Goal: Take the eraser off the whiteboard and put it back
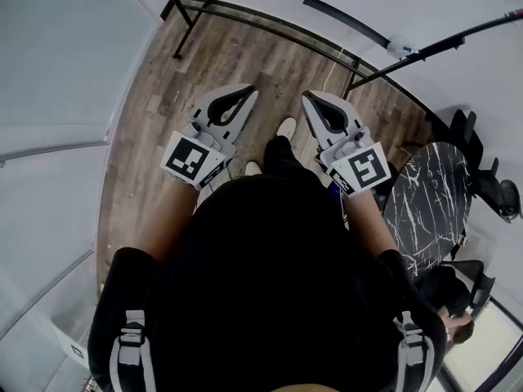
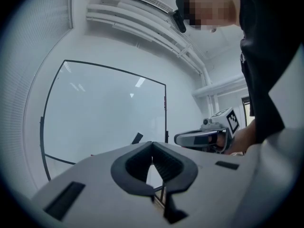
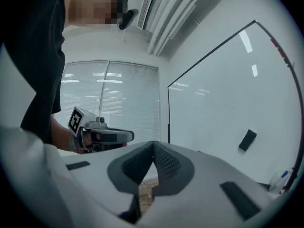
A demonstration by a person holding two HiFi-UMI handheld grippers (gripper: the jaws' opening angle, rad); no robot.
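0 steps done: eraser (image 3: 247,140) sits low on the whiteboard (image 3: 213,94). Your left gripper (image 2: 152,145) and right gripper (image 3: 153,144) jaws: closed, empty.

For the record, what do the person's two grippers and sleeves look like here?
The left gripper and right gripper are light grey shells with black ribbed pads, each carrying a white cube with black square markers. The person wears a black short-sleeved top and grey-buckled straps.

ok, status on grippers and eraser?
Left gripper shut, empty. Right gripper shut, empty. Eraser on whiteboard, untouched. Nothing seen in the way.
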